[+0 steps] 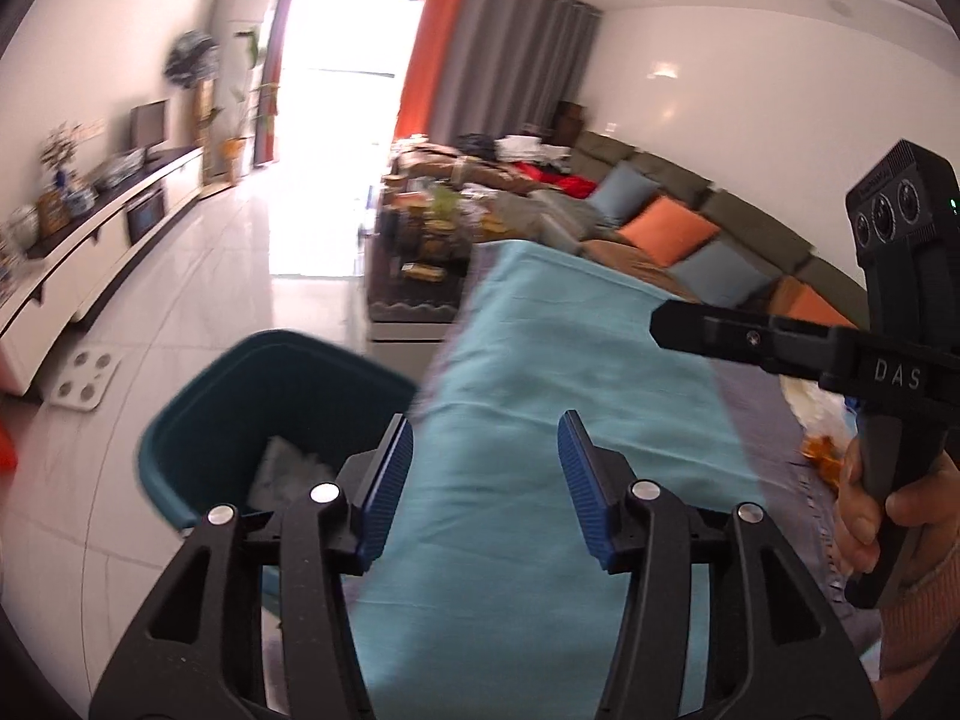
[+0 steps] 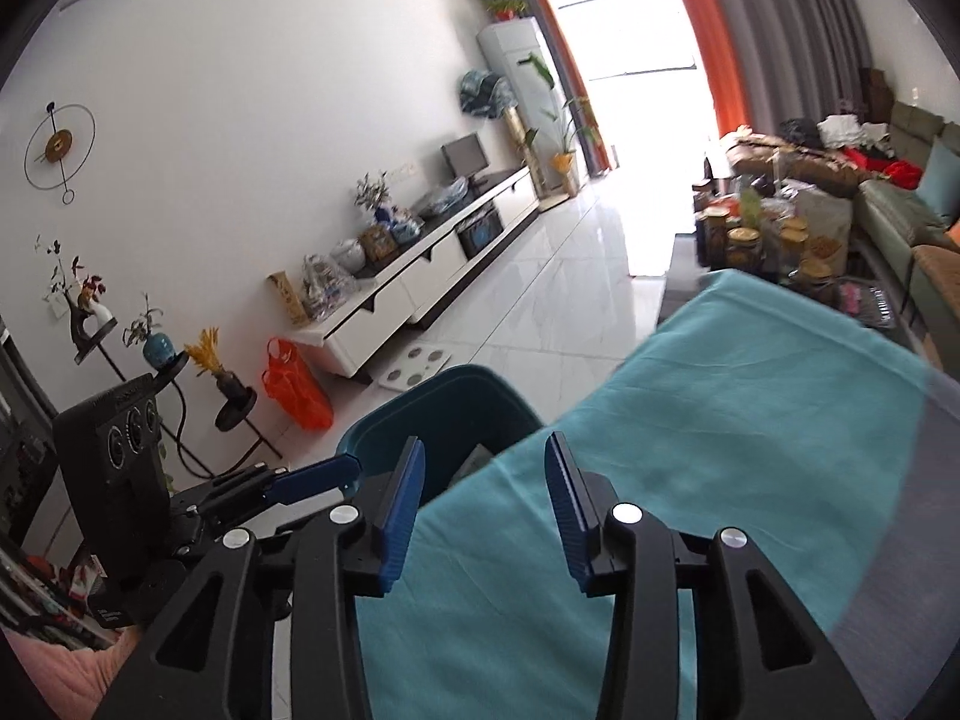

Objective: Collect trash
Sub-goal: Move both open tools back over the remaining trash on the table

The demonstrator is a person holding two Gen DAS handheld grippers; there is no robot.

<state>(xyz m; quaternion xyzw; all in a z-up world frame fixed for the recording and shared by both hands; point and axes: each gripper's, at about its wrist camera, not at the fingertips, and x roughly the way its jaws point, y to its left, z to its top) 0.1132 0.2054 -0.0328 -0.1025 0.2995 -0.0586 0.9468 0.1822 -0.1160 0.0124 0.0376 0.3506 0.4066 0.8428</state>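
Both tongs, left (image 1: 486, 480) and right (image 2: 485, 501), apart and empty; some trash (image 1: 288, 468) already binned (image 1: 180, 420) ahead-left; wrappers (image 1: 822, 414) rightward left.

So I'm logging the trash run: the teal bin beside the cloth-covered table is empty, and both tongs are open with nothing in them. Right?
Not quite. The bin isn't empty: the left wrist view shows crumpled pale trash lying inside it. The rest holds: it stands beside the table, and the left tongs and right tongs are open with nothing in them.
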